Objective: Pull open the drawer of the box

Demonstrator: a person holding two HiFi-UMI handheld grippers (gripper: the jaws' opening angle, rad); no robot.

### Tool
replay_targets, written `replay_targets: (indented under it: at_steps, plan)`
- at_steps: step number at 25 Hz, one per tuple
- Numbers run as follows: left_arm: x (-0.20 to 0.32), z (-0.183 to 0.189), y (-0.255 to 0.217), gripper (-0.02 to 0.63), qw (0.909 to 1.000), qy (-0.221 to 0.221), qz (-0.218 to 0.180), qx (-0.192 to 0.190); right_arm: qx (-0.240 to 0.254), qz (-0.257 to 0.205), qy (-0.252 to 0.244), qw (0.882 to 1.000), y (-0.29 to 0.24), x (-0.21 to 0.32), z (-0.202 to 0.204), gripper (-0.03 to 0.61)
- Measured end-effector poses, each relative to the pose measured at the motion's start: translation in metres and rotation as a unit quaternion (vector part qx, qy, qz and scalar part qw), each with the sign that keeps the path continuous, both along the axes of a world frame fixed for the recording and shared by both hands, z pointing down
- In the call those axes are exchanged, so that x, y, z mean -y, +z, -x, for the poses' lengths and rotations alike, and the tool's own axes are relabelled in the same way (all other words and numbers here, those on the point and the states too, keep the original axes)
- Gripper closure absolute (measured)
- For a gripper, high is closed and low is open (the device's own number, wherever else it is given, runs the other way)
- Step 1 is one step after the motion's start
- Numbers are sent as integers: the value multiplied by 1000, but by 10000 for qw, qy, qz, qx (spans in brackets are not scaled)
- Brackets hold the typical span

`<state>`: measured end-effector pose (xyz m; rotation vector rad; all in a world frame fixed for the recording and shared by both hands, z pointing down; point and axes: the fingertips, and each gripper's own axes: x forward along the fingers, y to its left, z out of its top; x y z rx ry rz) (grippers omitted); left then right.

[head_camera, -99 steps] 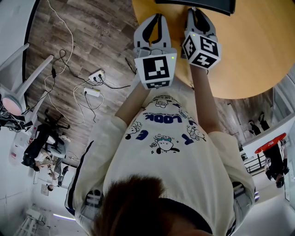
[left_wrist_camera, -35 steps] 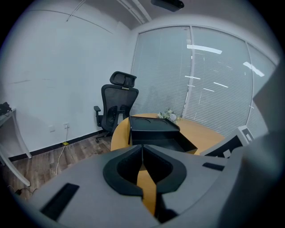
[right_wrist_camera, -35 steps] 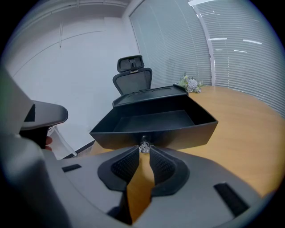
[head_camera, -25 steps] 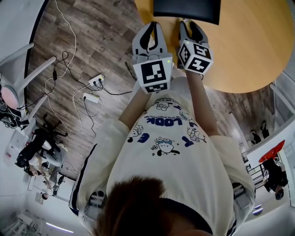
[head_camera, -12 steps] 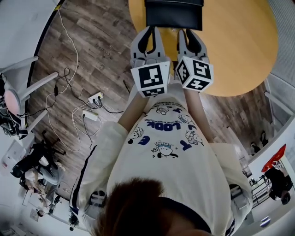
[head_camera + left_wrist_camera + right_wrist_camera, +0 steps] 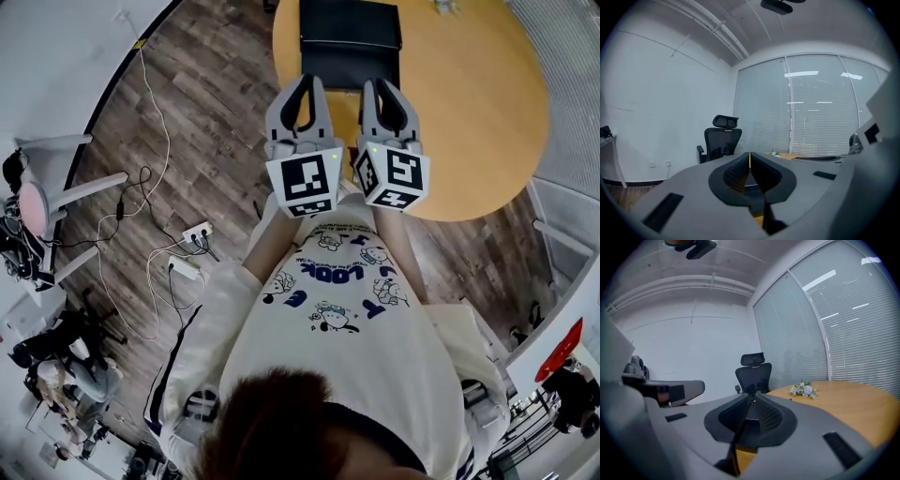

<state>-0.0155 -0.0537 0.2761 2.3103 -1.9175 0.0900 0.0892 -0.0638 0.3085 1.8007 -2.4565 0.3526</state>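
Office room, wood floor point(image 6: 197, 122), round wood bench point(image 6: 469, 122). Black box point(image 6: 349, 42) sits on bench, right ahead of your claws. Your left claw point(image 6: 305, 82) shut, holds nothing. Your right claw point(image 6: 380, 86) shut, holds nothing too. Both near box, not touching it. Can't see drawer front from here. Best plan, likely: open one claw, find drawer pull, pinch it firm, steady box with other claw, pull straight back, slow.
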Motion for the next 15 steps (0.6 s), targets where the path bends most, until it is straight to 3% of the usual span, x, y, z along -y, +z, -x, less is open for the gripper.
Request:
replay_targets:
  at_steps: [15]
  plan:
    - [-5, -9, -30, 593, 9994, 0, -333, 81, 39, -498, -21, 9988, -35, -6, -7, 534]
